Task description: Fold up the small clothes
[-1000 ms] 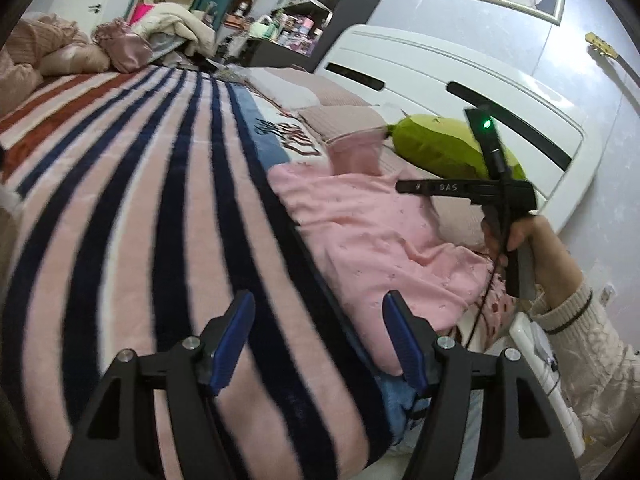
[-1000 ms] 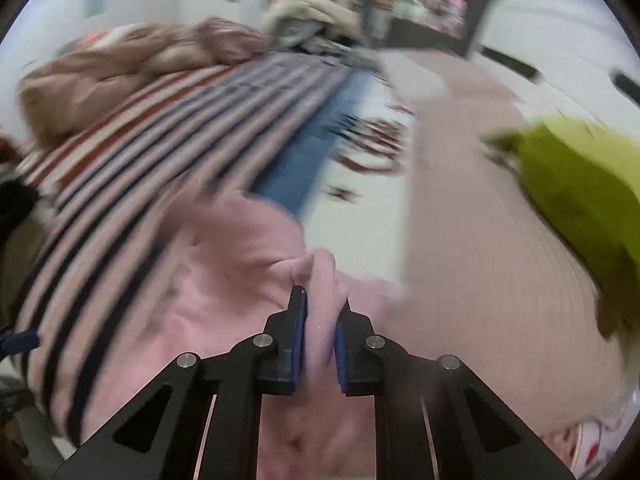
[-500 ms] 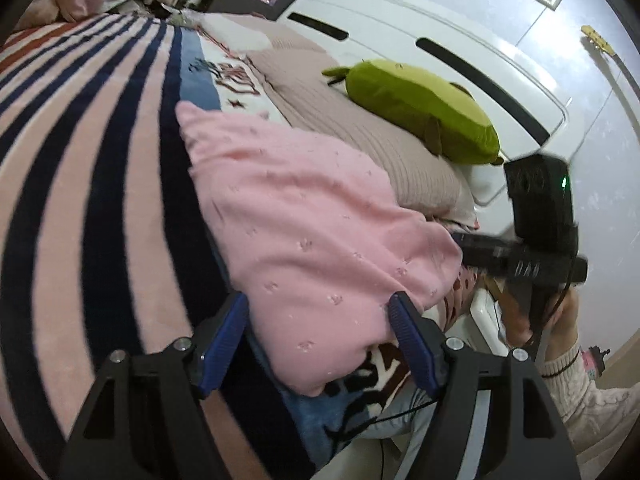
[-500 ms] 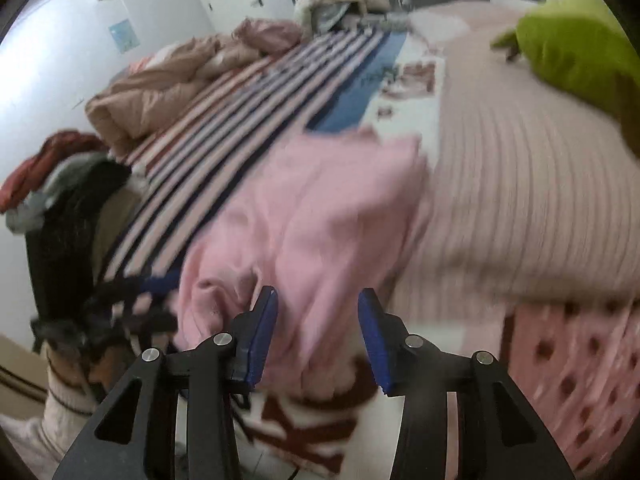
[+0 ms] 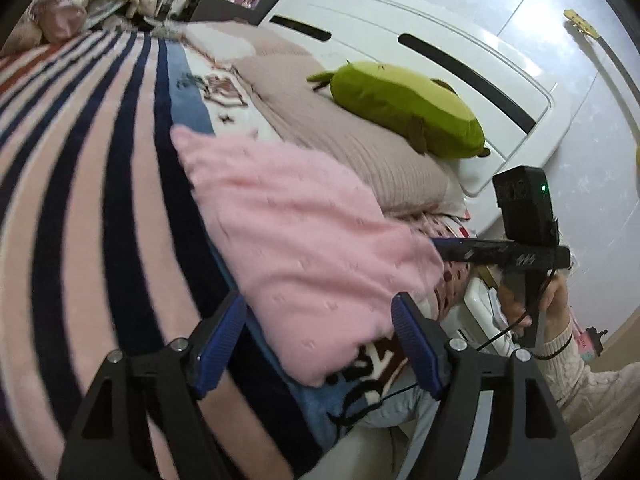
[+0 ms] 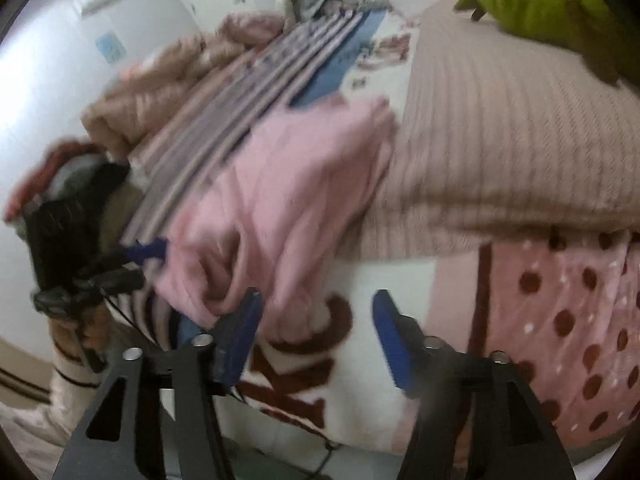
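A bedroom, with a bed (image 5: 80, 208) under a striped blanket in pink and dark blue. On the far side, a white headboard (image 5: 400, 40), a ribbed pillow (image 5: 352, 140) and a green plush toy (image 5: 404, 108) on top of it. Near the bed's edge, a pink garment (image 5: 304, 248), small and soft, spread partly on the stripes and partly against the pillow, one corner over the edge.

Left tongs (image 5: 320, 344) wide apart, nothing between them, low and near the close corner of the pink cloth. Right tongs (image 6: 316, 336) wide apart too, empty, just beside the bunched near end of the cloth in the right wrist view. In the left view, the tip of the right tongs right at the cloth's right corner; hard to tell whether touching.

Looks like an early part of the job. Cloth laid out fairly flat on the left view's side, but lumpy and rumpled at the near end in the blurry right view. No neat fold to see yet. Probably left to do: smooth it, grab the corners, fold over, tidy up.
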Demonstrator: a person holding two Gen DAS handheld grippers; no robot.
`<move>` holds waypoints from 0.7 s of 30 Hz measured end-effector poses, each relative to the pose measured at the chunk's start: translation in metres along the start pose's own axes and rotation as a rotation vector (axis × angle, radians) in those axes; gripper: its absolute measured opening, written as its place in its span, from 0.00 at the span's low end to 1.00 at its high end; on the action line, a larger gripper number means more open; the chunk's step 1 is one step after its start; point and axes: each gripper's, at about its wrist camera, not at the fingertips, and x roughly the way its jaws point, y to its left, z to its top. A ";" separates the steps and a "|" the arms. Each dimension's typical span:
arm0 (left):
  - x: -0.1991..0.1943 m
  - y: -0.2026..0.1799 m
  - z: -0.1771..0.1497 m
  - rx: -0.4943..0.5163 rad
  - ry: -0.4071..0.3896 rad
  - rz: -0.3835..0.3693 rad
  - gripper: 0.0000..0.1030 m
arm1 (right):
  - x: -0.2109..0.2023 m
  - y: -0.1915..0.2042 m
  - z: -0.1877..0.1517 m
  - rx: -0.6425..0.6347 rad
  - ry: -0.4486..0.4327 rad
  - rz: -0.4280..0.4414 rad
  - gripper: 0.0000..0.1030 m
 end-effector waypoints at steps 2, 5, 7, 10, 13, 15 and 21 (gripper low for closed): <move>-0.002 0.005 0.011 -0.013 -0.006 0.012 0.70 | -0.007 -0.005 0.012 0.039 -0.031 0.048 0.65; 0.007 0.023 0.031 -0.071 0.008 -0.004 0.70 | 0.001 -0.013 0.035 0.104 -0.021 0.135 0.69; 0.020 0.035 0.041 -0.103 0.036 0.028 0.70 | 0.021 -0.020 0.047 0.143 0.034 0.192 0.69; 0.046 0.049 0.048 -0.127 0.092 -0.007 0.69 | 0.056 -0.029 0.056 0.174 0.128 0.199 0.69; 0.070 0.065 0.049 -0.185 0.135 -0.056 0.50 | 0.085 -0.039 0.053 0.214 0.190 0.231 0.58; 0.078 0.073 0.048 -0.231 0.136 -0.078 0.41 | 0.096 -0.049 0.046 0.293 0.177 0.292 0.51; 0.084 0.073 0.049 -0.263 0.131 -0.093 0.16 | 0.107 -0.057 0.037 0.320 0.138 0.386 0.34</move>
